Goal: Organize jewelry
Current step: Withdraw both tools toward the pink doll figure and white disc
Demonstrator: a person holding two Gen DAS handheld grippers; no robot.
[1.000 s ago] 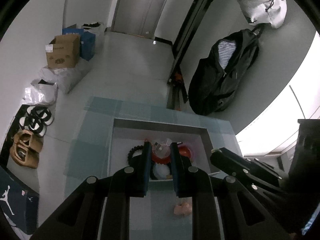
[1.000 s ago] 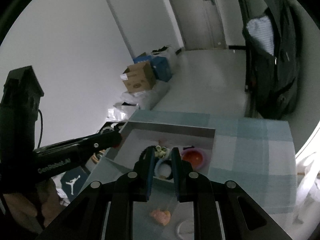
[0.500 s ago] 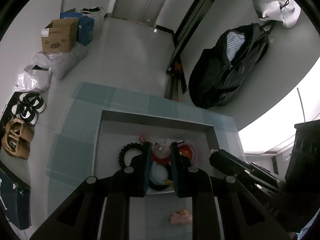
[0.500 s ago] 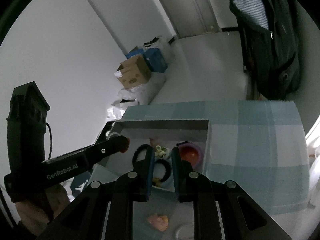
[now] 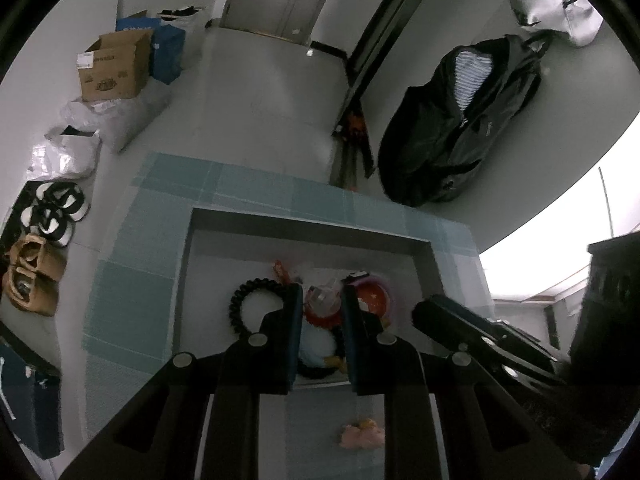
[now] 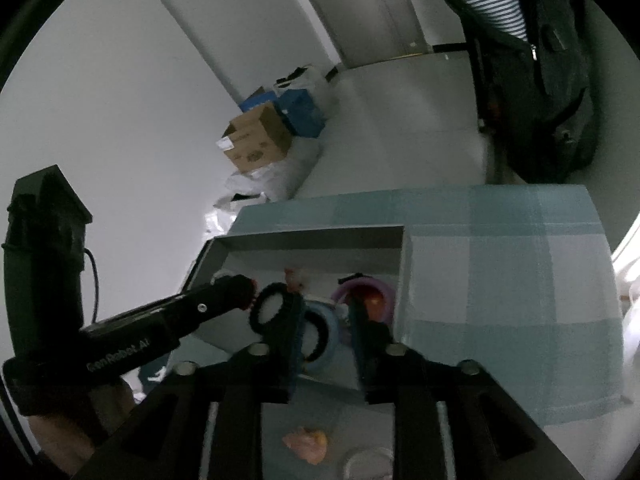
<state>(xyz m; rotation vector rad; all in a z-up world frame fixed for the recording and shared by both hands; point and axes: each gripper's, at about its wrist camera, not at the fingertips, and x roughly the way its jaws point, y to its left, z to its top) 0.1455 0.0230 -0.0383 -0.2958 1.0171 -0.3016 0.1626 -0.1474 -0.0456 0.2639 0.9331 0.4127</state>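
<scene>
A shallow grey box [image 5: 308,222] [image 6: 312,238] sits on a blue checked cloth and holds several rings and bracelets. A black beaded bracelet [image 5: 240,300] [image 6: 266,308] lies at its left. A red ring [image 5: 374,294] [image 6: 370,296] lies at its right. My left gripper [image 5: 320,300] hangs over the box, shut on a red and clear trinket [image 5: 322,304]. My right gripper [image 6: 326,312] is open and empty over a blue ring [image 6: 326,326] in the box. A pink piece [image 5: 360,436] [image 6: 306,442] lies on the cloth outside the box's near wall.
A black jacket [image 5: 460,120] hangs on the wall past the table. A cardboard box [image 5: 114,66] and bags stand on the floor at the left, with shoes [image 5: 36,256] by the wall. A small white dish [image 6: 368,464] sits near the pink piece.
Both grippers have moved forward over the box. The right gripper's fingers have spread apart. The left one still holds the trinket.
</scene>
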